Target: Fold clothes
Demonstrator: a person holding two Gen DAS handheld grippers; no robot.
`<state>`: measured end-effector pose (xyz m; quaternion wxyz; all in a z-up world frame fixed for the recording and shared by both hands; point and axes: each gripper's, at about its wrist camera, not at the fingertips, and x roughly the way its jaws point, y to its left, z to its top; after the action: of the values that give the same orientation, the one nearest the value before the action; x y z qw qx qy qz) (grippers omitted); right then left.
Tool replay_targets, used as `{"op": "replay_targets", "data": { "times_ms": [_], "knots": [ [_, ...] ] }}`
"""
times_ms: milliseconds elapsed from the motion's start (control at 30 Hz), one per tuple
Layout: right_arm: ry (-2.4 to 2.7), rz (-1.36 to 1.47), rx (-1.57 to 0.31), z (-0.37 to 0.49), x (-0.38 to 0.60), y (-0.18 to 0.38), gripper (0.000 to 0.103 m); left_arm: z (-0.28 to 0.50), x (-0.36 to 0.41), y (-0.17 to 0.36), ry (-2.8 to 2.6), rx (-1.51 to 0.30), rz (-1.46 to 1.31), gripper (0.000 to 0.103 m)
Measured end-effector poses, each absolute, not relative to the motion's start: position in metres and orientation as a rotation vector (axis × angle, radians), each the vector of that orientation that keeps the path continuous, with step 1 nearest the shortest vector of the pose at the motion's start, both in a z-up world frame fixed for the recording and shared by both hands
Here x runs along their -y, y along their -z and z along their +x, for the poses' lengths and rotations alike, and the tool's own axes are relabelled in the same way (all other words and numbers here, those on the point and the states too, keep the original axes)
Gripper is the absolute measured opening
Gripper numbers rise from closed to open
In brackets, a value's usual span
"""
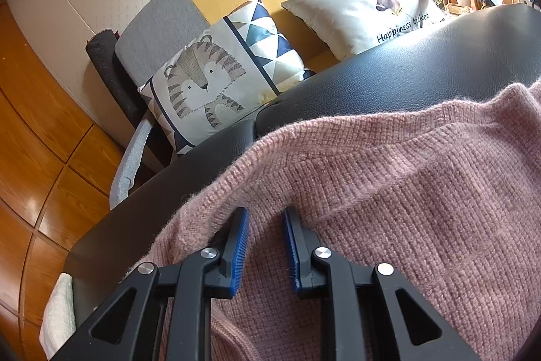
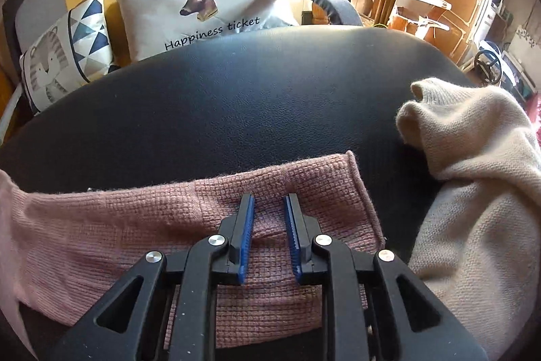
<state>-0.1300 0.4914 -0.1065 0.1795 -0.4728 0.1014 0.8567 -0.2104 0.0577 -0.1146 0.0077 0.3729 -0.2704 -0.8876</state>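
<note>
A pink knit sweater (image 1: 405, 192) lies spread on a black leather surface (image 1: 405, 63). My left gripper (image 1: 266, 212) is open, its blue-padded fingers (image 1: 240, 246) resting on the knit just behind a raised fold near the sweater's left edge. In the right wrist view the same pink sweater (image 2: 101, 225) shows a sleeve or folded strip ending at a cuff to the right. My right gripper (image 2: 269, 200) hovers open over that strip, pads apart with the knit lying between and beneath them. A cream knit garment (image 2: 473, 192) is heaped at the right.
Behind the black surface (image 2: 236, 97) stands a sofa with a tiger cushion (image 1: 209, 80) and a deer cushion (image 2: 203, 12). Wooden floor (image 1: 40, 131) lies to the left. Cluttered wooden shelves and chairs (image 2: 439, 5) fill the back right.
</note>
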Motion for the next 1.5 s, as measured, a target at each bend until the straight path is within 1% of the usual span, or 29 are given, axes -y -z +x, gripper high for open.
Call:
{"op": "replay_targets", "data": {
  "times_ms": [33,300,433,500,733,800,867,967,1067,1167,1233,1333,1433,1500],
  "knots": [
    [-2.404,-1.327,-0.288,-0.13,-0.495,0.108,0.017,-0.211,-0.057,0.114,2.776,0.844,1.166,0.02],
    [-2.336,-1.305,-0.236,-0.133,-0.504,0.108,0.017,-0.212,-0.056,0.115,2.776,0.845,1.167,0.02],
    [-2.355,-1.31,-0.269,-0.127,-0.502,0.101,0.018,-0.211,-0.057,0.115,2.775,0.841,1.168,0.02],
    [-2.393,-1.286,-0.264,-0.118,-0.493,0.088,0.018,-0.211,-0.056,0.114,2.776,0.831,1.176,0.022],
    [-2.524,-1.342,-0.175,-0.094,-0.425,0.056,0.018,-0.209,-0.044,0.101,2.853,0.725,1.247,0.022],
    [-2.55,-1.386,-0.14,-0.095,-0.404,0.058,0.018,-0.2,-0.04,0.095,2.89,0.697,1.259,0.022],
    [-2.547,-1.444,-0.122,-0.099,-0.388,0.068,0.018,-0.188,-0.037,0.092,2.905,0.705,1.267,0.022],
    [-2.514,-1.519,-0.135,-0.106,-0.377,0.088,0.018,-0.17,-0.031,0.09,2.914,0.691,1.299,0.022],
    [-2.451,-1.533,-0.076,-0.108,-0.378,0.104,0.018,-0.154,-0.02,0.087,2.917,0.651,1.331,0.022],
    [-2.424,-1.48,-0.15,-0.105,-0.393,0.105,0.019,-0.139,-0.007,0.086,2.921,0.598,1.355,0.023],
    [-2.407,-1.454,-0.218,-0.104,-0.402,0.106,0.019,-0.134,-0.003,0.088,2.923,0.586,1.356,0.025],
    [-2.373,-1.451,-0.221,-0.107,-0.399,0.103,0.019,-0.13,-0.005,0.093,2.924,0.605,1.335,0.028],
    [-2.446,-1.392,-0.231,-0.105,-0.37,0.082,0.019,-0.127,-0.007,0.098,2.924,0.624,1.314,0.029],
    [-2.603,-1.364,-0.255,-0.103,-0.329,0.064,0.022,-0.124,-0.008,0.101,2.924,0.636,1.299,0.029]
  ]
}}
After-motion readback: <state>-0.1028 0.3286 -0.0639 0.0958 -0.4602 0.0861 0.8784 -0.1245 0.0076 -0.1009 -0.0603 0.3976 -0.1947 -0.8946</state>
